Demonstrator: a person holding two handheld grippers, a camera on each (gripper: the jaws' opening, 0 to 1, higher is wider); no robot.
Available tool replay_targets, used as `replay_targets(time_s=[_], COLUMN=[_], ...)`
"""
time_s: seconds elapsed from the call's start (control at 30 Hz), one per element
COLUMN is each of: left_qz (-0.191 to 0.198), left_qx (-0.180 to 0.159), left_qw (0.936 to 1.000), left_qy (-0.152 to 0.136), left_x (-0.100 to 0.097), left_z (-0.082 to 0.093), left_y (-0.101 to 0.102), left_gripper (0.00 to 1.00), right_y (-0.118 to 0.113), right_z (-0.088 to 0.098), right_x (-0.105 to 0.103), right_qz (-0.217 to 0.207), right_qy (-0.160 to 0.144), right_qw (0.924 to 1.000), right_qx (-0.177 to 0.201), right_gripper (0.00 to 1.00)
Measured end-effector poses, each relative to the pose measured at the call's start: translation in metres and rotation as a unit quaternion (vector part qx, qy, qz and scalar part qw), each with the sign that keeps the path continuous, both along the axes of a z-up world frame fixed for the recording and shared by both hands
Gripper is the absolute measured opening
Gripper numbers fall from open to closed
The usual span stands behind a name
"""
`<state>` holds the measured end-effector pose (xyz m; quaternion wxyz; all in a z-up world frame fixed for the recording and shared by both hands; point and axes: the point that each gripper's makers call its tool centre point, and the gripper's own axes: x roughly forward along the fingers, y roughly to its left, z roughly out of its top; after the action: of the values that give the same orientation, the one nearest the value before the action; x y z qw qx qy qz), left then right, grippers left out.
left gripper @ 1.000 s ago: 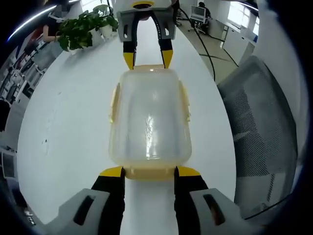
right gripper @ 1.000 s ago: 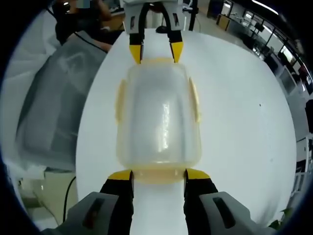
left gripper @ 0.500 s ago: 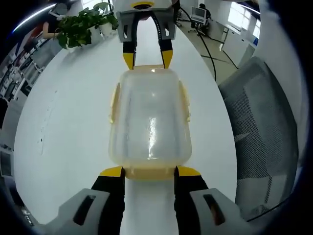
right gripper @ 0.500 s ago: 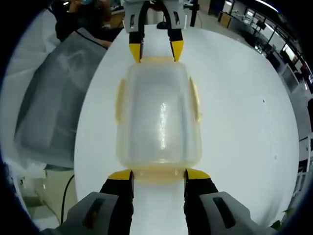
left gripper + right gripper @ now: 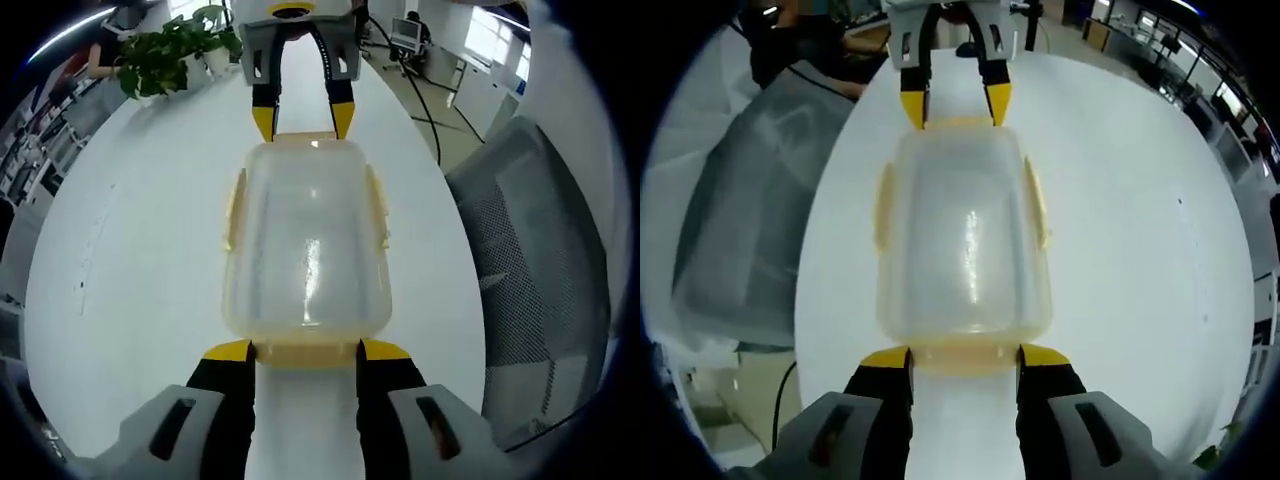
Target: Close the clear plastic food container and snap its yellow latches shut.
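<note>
The container (image 5: 305, 245) sits lid-on at the middle of the white table (image 5: 140, 260), between the two grippers, which face each other across its short ends. In the left gripper view, the left gripper (image 5: 305, 352) stands at the near end, its yellow-tipped jaws spread apart on either side of the near latch (image 5: 305, 353); the right gripper (image 5: 301, 118) meets the far end in the same way. In the right gripper view the arrangement is mirrored: the right gripper (image 5: 964, 358) brackets one end latch, its jaws apart, and the left gripper (image 5: 949, 104) stands at the other. Neither tool is clamped on anything. The side latches (image 5: 377, 205) lie along the long edges; whether they are fully snapped cannot be told.

The step in hand appears to be pressing the end latches home. To do it well, both tools should push inward together, so that the container is braced from each end and does not slide on the smooth tabletop. Pressure should fall on the latch flap itself, low and square, not on the clear lid.

A chair (image 5: 535, 270) stands to one side and a plant (image 5: 165, 55) beyond the table. No brand, label or writing is legible.
</note>
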<state>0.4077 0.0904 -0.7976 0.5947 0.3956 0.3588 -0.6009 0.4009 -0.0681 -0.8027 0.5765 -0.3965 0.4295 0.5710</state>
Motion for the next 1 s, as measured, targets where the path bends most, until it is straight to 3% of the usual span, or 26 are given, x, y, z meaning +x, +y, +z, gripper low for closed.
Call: replay_targets(time_s=[0.9, 1.0], left_qz=[-0.014, -0.003], left_qx=[-0.013, -0.016], left_qw=[0.9998, 0.9999], left_qy=[0.010, 0.002], left_x=[0.0006, 0.0041], left_z=[-0.0026, -0.0028], left_y=[0.0040, 0.0070], left_gripper=[0.40, 0.51], right_y=[-0.0019, -0.0021], right_z=[-0.0043, -0.0056], right_x=[-0.0052, -0.0093], right_qz=[-0.020, -0.028], right_qy=[0.007, 0.018], right_qw=[0.9997, 0.9993], right_qx=[0.013, 0.019], right_gripper=[0.40, 0.46])
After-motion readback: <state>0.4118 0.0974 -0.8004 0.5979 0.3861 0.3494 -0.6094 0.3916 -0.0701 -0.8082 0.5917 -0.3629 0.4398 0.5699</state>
